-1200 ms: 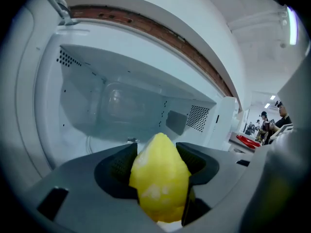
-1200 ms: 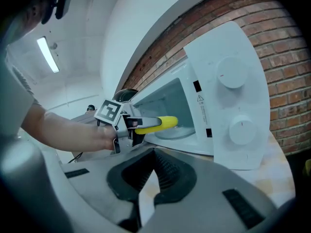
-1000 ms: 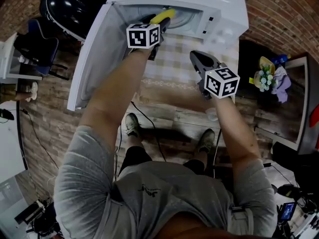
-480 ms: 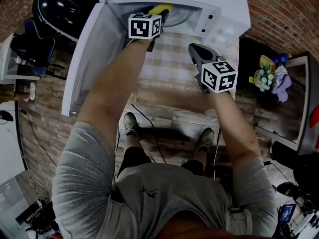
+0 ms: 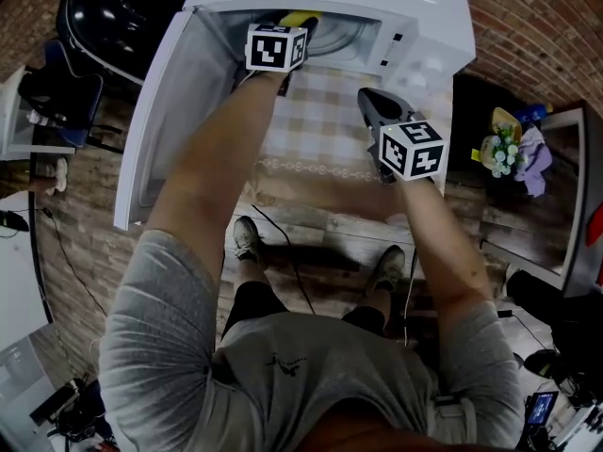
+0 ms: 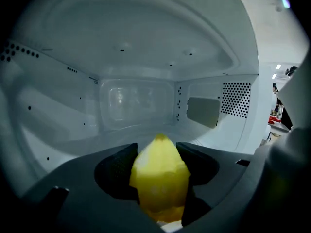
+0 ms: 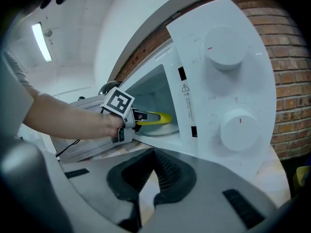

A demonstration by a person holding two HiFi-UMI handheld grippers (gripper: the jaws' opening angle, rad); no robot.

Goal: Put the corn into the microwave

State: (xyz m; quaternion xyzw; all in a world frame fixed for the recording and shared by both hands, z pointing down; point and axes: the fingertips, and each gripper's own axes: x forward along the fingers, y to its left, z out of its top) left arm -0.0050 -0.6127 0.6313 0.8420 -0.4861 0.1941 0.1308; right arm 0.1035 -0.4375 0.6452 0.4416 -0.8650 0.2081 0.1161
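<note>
A brick-walled room holds a desk (image 5: 325, 121) with a checked cloth and a white microwave (image 5: 419, 12), its door (image 5: 165, 121) open to the left. The corn (image 6: 159, 178) sits just inside the cavity, pinched by the left gripper's (image 5: 294, 28) fingers (image 6: 114, 171). The right gripper (image 7: 154, 152) hovers near the dials, fingers pressed together, empty. Placing is in hand; next, lower the corn and spread the fingers.

warning triangle (image 7: 185, 87) on microwave panel (image 7: 228, 89)
</note>
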